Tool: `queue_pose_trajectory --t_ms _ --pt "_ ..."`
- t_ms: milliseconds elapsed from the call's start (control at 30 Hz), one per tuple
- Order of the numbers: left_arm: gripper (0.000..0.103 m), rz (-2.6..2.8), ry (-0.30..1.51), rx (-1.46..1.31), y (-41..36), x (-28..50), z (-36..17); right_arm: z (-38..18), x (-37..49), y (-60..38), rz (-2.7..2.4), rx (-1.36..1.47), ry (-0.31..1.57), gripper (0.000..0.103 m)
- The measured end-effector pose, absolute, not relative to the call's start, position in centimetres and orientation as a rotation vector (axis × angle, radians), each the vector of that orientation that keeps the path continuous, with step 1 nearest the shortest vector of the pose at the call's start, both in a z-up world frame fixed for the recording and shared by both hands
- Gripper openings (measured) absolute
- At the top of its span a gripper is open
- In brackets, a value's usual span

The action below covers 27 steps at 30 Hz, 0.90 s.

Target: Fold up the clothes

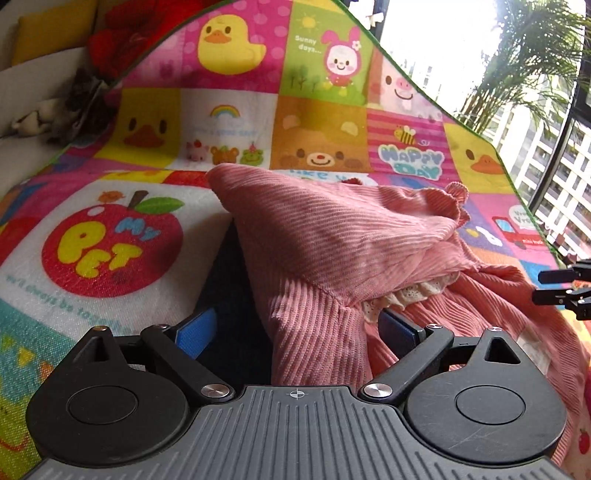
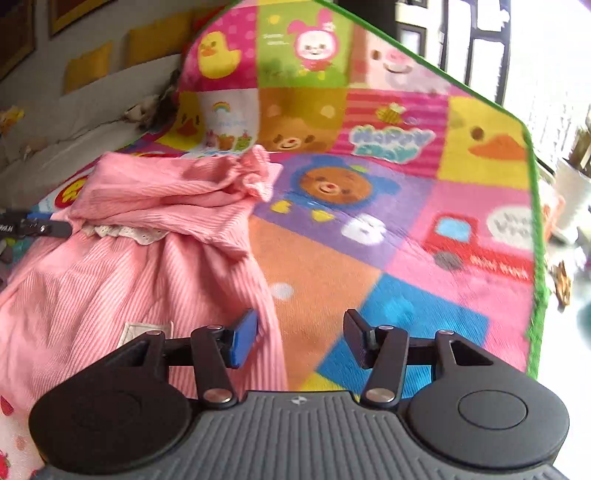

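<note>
A pink ribbed garment (image 1: 332,236) with a cream lace trim (image 1: 410,291) lies rumpled on a colourful cartoon play mat (image 1: 110,236), one part folded over into a raised peak. My left gripper (image 1: 297,317) is open and low over it. Its blue pads (image 1: 195,332) stand wide apart, with a fold of the cloth loose between them. The right wrist view shows the garment (image 2: 129,266) at left. My right gripper (image 2: 300,317) is open over bare mat (image 2: 314,266), its left finger at the garment's edge. Each gripper shows at the other view's edge: right gripper (image 1: 561,291), left gripper (image 2: 37,227).
The mat's green border (image 2: 535,221) runs along the right, with floor and a white pot (image 2: 572,199) beyond. A tall window with palm plants (image 1: 524,66) is at far right. Yellow cushions (image 1: 51,29), a red bundle (image 1: 122,37) and small soft toys (image 1: 40,118) line the back left.
</note>
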<state>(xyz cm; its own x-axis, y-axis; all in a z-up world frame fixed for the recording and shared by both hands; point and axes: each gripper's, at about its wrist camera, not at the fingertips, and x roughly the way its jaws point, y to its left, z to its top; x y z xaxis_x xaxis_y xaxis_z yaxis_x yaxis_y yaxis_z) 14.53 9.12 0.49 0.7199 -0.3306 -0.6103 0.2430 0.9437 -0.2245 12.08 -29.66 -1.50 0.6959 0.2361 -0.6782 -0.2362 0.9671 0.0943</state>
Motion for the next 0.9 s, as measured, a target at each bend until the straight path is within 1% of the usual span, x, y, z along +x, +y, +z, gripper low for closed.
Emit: queue_pose_trajectory --t_ms 133,200,233,267,300,333,400,533,667,733,900 --pt "0.098 -0.290 0.710 -0.203 10.6 13.0 1.1 -2.3 7.9 -32.3 0.241 0.191 0.747 0.052" --pt "0.098 -0.278 0.697 -0.215 10.8 12.0 1.8 -2.9 6.5 -31.9 0.253 0.235 0.742 0.051" --pt "0.099 -0.275 0.688 -0.216 10.8 11.4 2.1 -3.2 6.0 -31.6 0.253 0.241 0.731 0.049" --pt "0.099 -0.271 0.678 -0.217 10.8 10.8 2.5 -3.3 5.6 -31.0 0.251 0.230 0.713 0.045" --pt "0.099 -0.272 0.675 -0.208 10.6 10.2 2.7 -3.4 5.3 -30.5 0.252 0.218 0.696 0.026" --pt "0.099 -0.273 0.673 -0.199 10.4 9.6 2.8 -3.2 5.3 -29.9 0.260 0.209 0.684 0.015" --pt "0.099 -0.278 0.687 -0.160 9.8 8.1 2.8 -2.6 5.0 -28.7 0.281 0.175 0.657 0.009" --pt "0.100 -0.299 0.706 -0.066 9.0 4.2 2.6 -0.1 3.5 -24.0 0.474 -0.066 0.613 0.008" --pt "0.100 -0.302 0.725 -0.020 8.7 1.1 2.0 -0.8 2.5 -19.8 0.588 -0.275 0.656 0.008" --pt "0.100 -0.262 0.710 -0.001 8.9 0.1 1.5 -1.5 2.4 -19.1 0.598 -0.300 0.669 0.008" --pt "0.099 -0.229 0.693 0.061 9.0 -1.3 0.4 -2.3 2.2 -19.6 0.598 -0.260 0.665 0.009"
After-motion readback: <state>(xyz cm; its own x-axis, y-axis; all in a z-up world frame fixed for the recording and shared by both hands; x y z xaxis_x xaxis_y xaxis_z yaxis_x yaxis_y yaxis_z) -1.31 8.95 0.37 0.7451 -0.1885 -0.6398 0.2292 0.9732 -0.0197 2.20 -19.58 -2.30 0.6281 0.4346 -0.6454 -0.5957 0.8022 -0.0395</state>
